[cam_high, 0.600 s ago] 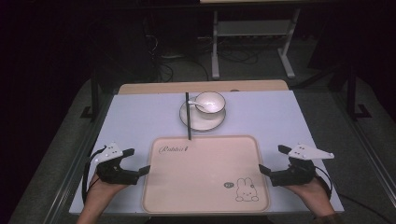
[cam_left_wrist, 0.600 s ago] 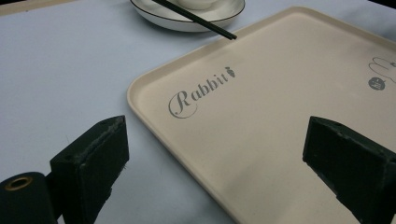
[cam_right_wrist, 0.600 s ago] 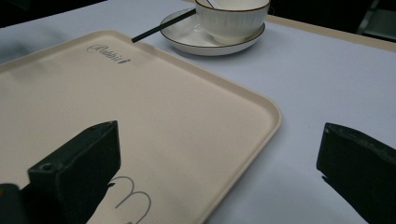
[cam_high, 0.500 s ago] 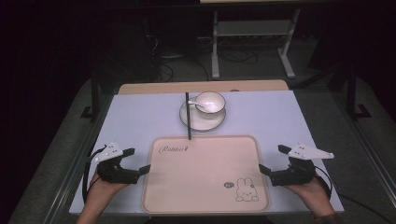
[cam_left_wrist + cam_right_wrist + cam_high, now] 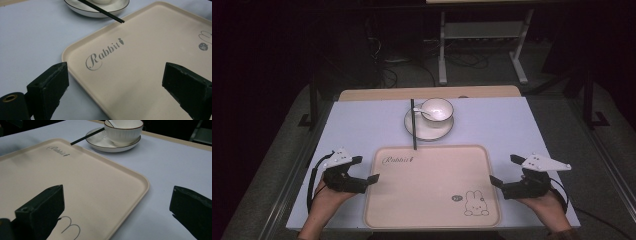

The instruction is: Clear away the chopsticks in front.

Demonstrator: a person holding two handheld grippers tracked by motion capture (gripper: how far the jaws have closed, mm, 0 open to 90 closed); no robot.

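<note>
A cream tray point(image 5: 432, 165) with "Rabbit" lettering and a rabbit drawing lies at the near middle of the table. My left gripper point(image 5: 366, 181) stands open at its left edge, one jaw over the tray point(image 5: 140, 45) and one over the table. My right gripper point(image 5: 502, 186) is open at the right edge of the tray point(image 5: 125, 173), its jaws straddling the rim. Behind the tray a white bowl point(image 5: 437, 109) with a spoon sits on a white plate point(image 5: 428, 130). Black chopsticks point(image 5: 413, 125) lean from the plate onto the tray's far rim.
The light blue table top point(image 5: 512, 130) has bare room left and right of the plate. A wooden strip point(image 5: 427, 93) runs along its far edge. Beyond it, a metal rack point(image 5: 482, 35) and cables stand on the dark floor.
</note>
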